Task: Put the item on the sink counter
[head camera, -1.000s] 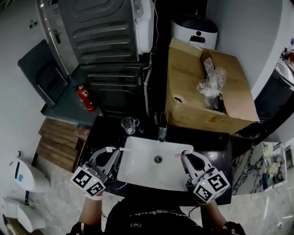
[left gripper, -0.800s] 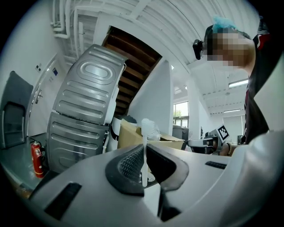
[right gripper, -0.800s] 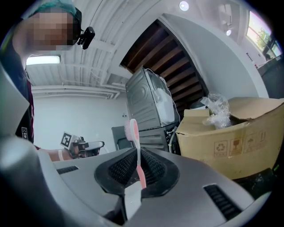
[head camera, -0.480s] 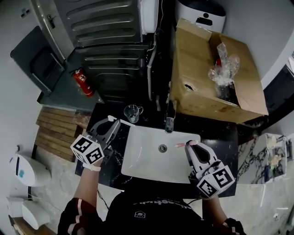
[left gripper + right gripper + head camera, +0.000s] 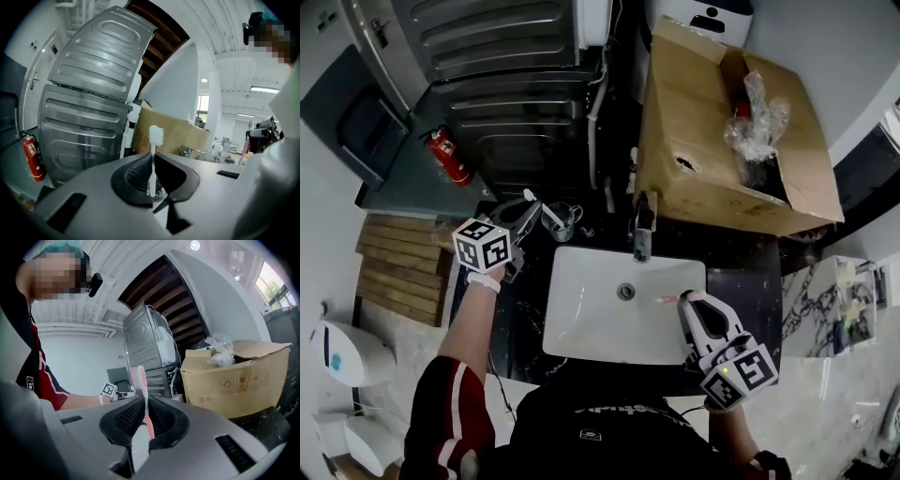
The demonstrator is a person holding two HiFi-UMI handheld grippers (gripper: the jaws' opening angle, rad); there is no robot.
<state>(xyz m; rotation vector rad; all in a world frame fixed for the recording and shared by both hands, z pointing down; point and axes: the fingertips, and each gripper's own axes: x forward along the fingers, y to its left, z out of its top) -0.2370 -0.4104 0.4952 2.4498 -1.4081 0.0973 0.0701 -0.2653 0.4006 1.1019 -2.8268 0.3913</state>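
Observation:
My left gripper (image 5: pixel 528 212) is shut on a white toothbrush (image 5: pixel 529 198). It hovers at the back left of the black sink counter (image 5: pixel 741 292), right next to a clear glass cup (image 5: pixel 562 222). In the left gripper view the white toothbrush (image 5: pixel 153 151) stands upright between the pads, bristles up. My right gripper (image 5: pixel 689 302) is shut on a pink toothbrush (image 5: pixel 667 299) over the right rim of the white sink basin (image 5: pixel 581 314). The right gripper view shows the pink toothbrush (image 5: pixel 144 399) pinched between the pads.
A faucet (image 5: pixel 643 227) stands behind the basin. An open cardboard box (image 5: pixel 703 150) with plastic wrap sits behind the counter on the right. A steel appliance (image 5: pixel 506 66) and a red fire extinguisher (image 5: pixel 448 157) are at the back left.
My left gripper has moved from the front left of the basin up to the back left, beside the glass cup, still holding the white toothbrush. The right gripper has barely shifted.

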